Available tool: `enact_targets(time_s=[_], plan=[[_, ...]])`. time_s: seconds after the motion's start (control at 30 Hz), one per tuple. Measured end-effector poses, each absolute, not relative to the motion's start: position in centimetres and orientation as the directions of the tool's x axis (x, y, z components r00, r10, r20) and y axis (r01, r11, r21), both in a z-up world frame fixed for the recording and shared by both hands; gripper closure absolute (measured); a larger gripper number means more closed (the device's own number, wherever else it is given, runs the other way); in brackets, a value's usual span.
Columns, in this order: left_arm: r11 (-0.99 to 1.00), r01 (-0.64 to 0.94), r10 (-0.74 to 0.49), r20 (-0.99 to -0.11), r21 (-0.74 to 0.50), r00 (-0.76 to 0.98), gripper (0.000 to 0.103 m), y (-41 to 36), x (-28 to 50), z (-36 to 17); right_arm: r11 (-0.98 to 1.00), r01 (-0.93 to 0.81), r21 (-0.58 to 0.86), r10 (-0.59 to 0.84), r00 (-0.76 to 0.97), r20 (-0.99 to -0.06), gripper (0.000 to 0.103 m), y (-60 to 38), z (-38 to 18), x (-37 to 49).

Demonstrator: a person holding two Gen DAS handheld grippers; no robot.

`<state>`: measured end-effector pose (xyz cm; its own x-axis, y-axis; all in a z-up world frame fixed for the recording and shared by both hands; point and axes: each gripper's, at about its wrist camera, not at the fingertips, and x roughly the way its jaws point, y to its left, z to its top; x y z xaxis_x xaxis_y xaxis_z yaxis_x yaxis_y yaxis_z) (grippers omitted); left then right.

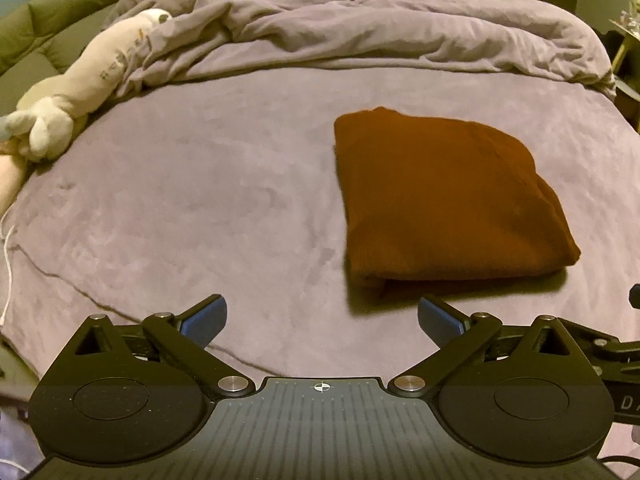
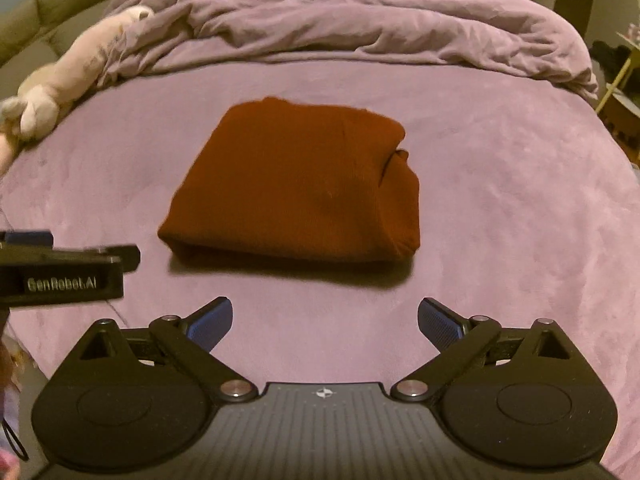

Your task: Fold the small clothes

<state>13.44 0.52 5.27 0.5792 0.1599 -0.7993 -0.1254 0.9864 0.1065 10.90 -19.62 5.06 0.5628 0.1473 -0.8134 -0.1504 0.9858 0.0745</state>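
Left wrist view: I see my left gripper [image 1: 322, 322] at the lower edge of the frame, jaws spread to full width, blue pads [image 1: 204, 320] bare, nothing between them. The folded rust-brown garment [image 1: 444, 200] lies flat on the purple bed cover [image 1: 200, 200], right of centre, just above the right-hand pad and clear of it. The fold's thick edge faces the camera and casts a shadow on the cover. A crumpled duvet [image 1: 360, 20] fills the upper part of the frame. A cream plush toy [image 1: 84, 80] lies along the upper left edge of the bed, with an olive sofa [image 1: 48, 28] behind it. A white cord [image 1: 8, 256] runs down the far left edge.

Right wrist view: My right gripper [image 2: 325, 324] sits at the bottom of the frame, jaws likewise wide apart and holding nothing. The garment [image 2: 296, 188] lies at centre frame, above the jaws and not touching them, a tucked layer visible at its right side. The left gripper's body [image 2: 68, 276] enters at the middle left, marked "GenRobot.AI", just beside the garment's lower left corner and apart from it. The duvet [image 2: 360, 16] and the plush toy [image 2: 68, 76] occupy the top and upper left.
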Motion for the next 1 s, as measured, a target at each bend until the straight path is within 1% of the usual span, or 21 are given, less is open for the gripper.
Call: enact_targets(time_s=[0.17, 0.33, 0.63, 1.0], plan=[[0.992, -0.112, 0.111, -0.815, 0.057, 0.569, 0.000, 0.8, 13.8, 4.9, 0.992, -0.110, 0.055, 0.107, 0.545, -0.832, 0.004, -19.2, 5.0, 11.6], [0.992, -0.108, 0.108, -0.824, 0.057, 0.556, 0.000, 0.6, 14.1, 4.5, 0.995, -0.077, 0.059, 0.091, 0.534, -0.840, 0.004, -19.4, 4.5, 12.1], [0.994, -0.098, 0.100, -0.836, 0.056, 0.540, 0.000, 0.1, 14.2, 4.2, 0.998, -0.057, 0.005, 0.035, 0.543, -0.839, 0.004, -19.5, 4.3, 12.1], [0.994, -0.100, 0.090, -0.842, 0.043, 0.532, 0.000, 0.2, 14.2, 4.1, 0.998, -0.057, -0.001, 0.030, 0.548, -0.836, 0.004, -19.7, 4.4, 12.1]])
